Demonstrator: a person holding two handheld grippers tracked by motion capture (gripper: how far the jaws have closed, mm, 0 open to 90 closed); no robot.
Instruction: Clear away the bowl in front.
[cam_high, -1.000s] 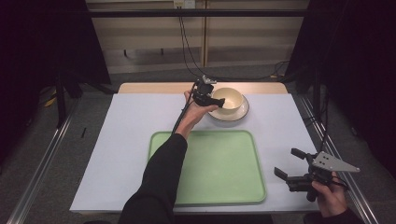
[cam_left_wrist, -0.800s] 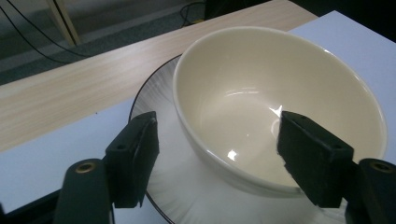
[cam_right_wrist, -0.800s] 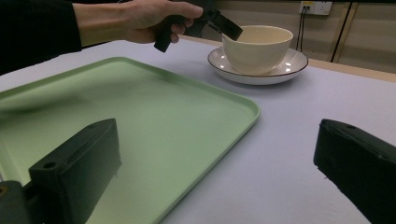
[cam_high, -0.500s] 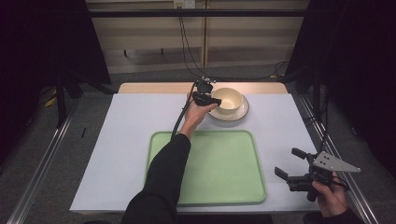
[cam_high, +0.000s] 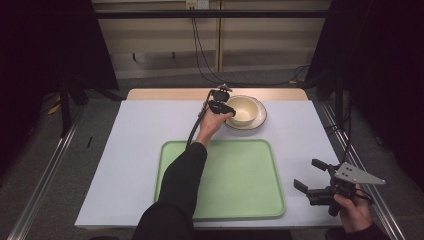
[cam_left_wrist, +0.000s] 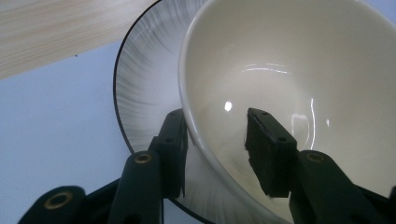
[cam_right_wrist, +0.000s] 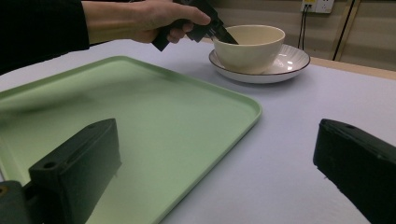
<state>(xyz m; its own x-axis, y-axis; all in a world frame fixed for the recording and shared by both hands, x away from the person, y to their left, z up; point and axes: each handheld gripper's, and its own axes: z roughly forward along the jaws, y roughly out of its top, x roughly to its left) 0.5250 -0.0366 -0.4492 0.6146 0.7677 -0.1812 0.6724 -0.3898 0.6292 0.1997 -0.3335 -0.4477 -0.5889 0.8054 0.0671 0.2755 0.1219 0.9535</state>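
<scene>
My left arm stretches far forward, its black two-jaw left gripper (cam_high: 220, 106) parted. My right hand (cam_high: 353, 209) holds the black right gripper (cam_high: 310, 176) low, jaws wide apart.

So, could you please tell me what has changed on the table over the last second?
Hardly anything. The left hand-held gripper remains at the cream ceramic bowl, its jaws straddling the near rim, one inside and one outside, not yet closed on it. The bowl stays on the striped white plate, the light green plastic tray stays put, and the right hand-held gripper stays open at the table's near right.
</scene>
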